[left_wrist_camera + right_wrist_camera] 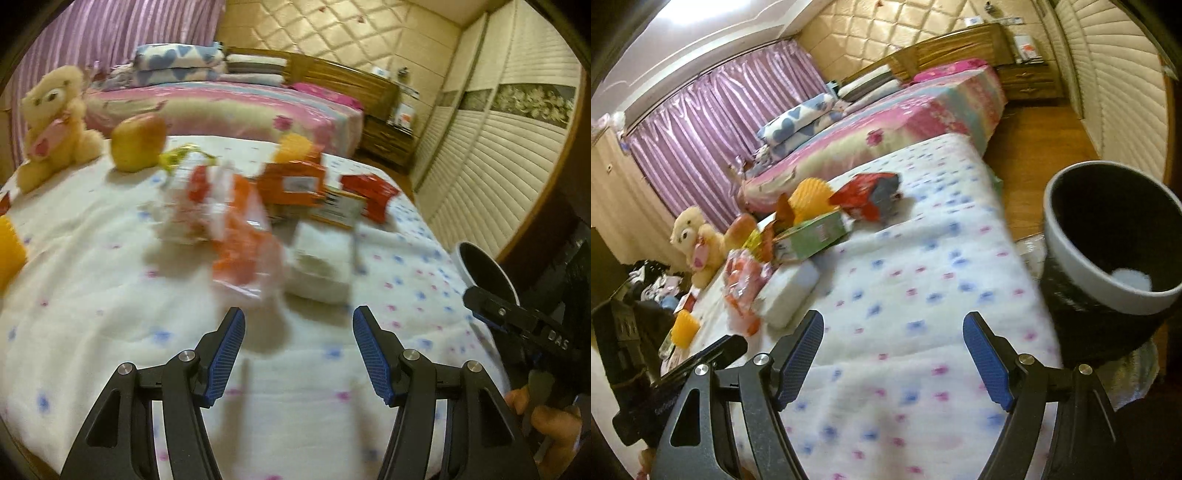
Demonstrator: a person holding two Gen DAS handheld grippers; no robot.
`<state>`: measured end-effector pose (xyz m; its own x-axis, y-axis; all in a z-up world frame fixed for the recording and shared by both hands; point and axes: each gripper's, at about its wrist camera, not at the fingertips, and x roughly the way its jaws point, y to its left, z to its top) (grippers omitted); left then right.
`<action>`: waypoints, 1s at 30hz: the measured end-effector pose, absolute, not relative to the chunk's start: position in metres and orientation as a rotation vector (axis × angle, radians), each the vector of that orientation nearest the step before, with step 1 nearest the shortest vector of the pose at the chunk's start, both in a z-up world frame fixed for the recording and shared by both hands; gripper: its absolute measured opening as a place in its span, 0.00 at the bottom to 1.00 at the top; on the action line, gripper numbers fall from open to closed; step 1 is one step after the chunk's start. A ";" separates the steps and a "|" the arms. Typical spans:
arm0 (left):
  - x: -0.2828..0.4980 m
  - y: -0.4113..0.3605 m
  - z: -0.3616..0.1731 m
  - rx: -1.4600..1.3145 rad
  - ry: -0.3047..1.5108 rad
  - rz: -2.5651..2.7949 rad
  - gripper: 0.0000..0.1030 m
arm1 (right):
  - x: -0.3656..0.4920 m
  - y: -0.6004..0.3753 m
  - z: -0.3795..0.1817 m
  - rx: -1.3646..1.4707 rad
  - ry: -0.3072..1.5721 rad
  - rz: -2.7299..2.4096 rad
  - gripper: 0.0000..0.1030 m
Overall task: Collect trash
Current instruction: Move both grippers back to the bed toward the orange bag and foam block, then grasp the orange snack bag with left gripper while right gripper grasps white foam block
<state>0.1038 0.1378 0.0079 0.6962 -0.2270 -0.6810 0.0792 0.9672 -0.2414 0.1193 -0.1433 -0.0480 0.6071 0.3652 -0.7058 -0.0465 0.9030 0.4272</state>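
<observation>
Left wrist view: left gripper (pixel 298 354) spread wide and empty, hovering low over the flowered bedspread (pixel 92 295), aimed straight at the litter heap. Nearest, just ahead of the fingertips, a crumpled orange-and-clear plastic wrapper (pixel 243 247), blurred by motion, touching a white tissue pack (pixel 321 262) on its right. Behind them an orange box (pixel 291 182), a red foil packet (pixel 369 194), a yellow paper cup (pixel 295 146). Off to the left, a pear-like fruit (pixel 138 142) and a teddy bear (pixel 55 125), probably not trash. At the right edge, the right gripper (pixel 517 321) in front of the bin (pixel 484 269).

Right wrist view: right gripper (pixel 894 356) also gaping, holding nothing, over bare bedspread. Black-and-white trash bin (pixel 1108 266) just beside the bed's right edge, mouth tilted toward the camera, something pale at its bottom; seemingly parked there for short drops. Same heap well to the left: green-sided box (pixel 812 236), red packet, wrapper.

Likely next grab: the wrapper.
</observation>
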 end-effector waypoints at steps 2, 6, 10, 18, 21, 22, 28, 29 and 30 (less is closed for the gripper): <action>0.106 0.146 0.006 -0.209 0.788 -0.154 0.59 | 0.121 -0.134 -0.050 0.397 0.899 0.271 0.77; 0.118 0.158 0.004 -0.216 0.811 -0.134 0.59 | 0.125 -0.116 -0.050 0.381 0.911 0.314 0.77; 0.135 0.154 0.000 -0.192 0.812 -0.148 0.57 | 0.132 -0.100 -0.052 0.369 0.923 0.333 0.77; 0.152 0.159 -0.014 -0.183 0.818 -0.208 0.35 | 0.147 -0.070 -0.058 0.362 0.949 0.370 0.75; 0.149 0.167 -0.015 -0.196 0.811 -0.206 0.32 | 0.154 -0.056 -0.064 0.360 0.964 0.401 0.70; 0.147 0.170 -0.014 -0.205 0.808 -0.208 0.32 | 0.157 -0.049 -0.066 0.356 0.975 0.413 0.69; 0.133 0.179 -0.014 -0.220 0.794 -0.215 0.32 | 0.170 -0.026 -0.073 0.352 0.999 0.462 0.64; 0.131 0.178 -0.014 -0.220 0.795 -0.216 0.32 | 0.172 -0.024 -0.073 0.356 0.999 0.468 0.57; 0.131 0.178 -0.014 -0.219 0.796 -0.216 0.32 | 0.173 -0.022 -0.074 0.354 1.000 0.474 0.41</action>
<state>0.1307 0.1782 -0.0144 0.6798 -0.2726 -0.6808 0.1082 0.9555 -0.2745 0.1730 -0.0224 -0.0736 0.4533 0.5321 -0.7151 -0.2166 0.8440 0.4908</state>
